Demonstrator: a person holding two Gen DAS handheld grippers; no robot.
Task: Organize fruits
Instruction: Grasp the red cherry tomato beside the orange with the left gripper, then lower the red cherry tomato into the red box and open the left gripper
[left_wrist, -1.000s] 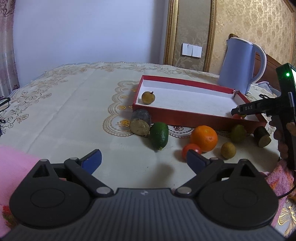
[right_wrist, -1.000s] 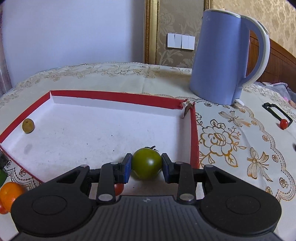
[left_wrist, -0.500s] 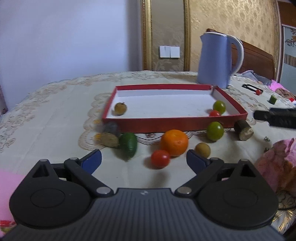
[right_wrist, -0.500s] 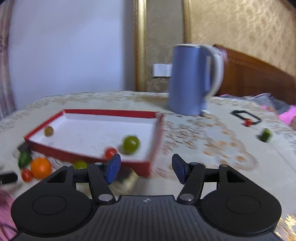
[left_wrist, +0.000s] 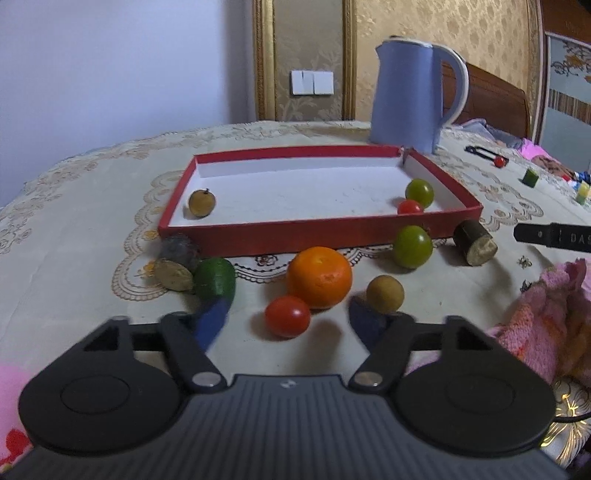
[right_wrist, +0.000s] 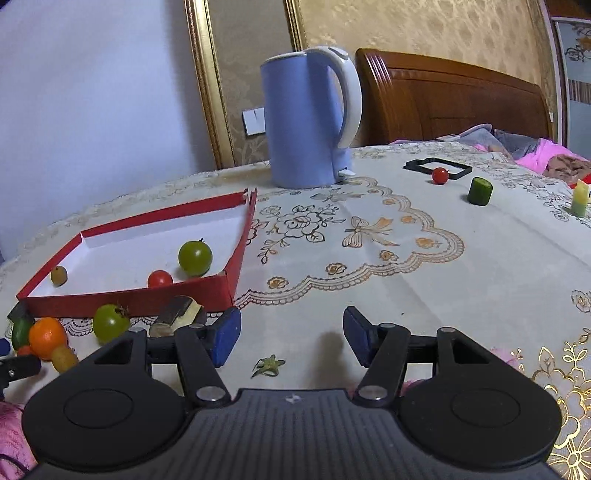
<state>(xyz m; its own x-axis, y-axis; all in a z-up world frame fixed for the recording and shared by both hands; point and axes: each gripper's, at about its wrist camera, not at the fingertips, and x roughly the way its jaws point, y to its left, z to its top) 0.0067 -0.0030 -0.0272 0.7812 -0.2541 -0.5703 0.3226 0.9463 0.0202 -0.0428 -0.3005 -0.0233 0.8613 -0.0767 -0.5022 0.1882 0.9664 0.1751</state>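
Left gripper jaws have just been closing, still apart around a red tomato on the tablecloth, not touching it. Right gripper apart and empty, off the red tray's right corner. Green tomato sits in the tray's near right corner.

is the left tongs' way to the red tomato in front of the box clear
Probably yes. The red tomato lies on the cloth between the left tongs' closing pads, nothing before it; the orange crowds it from behind.

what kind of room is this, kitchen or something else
Probably a bedroom at home, not a kitchen: a wooden headboard with bedding behind the table, damask wallpaper, and an embroidered tablecloth holding a kettle.
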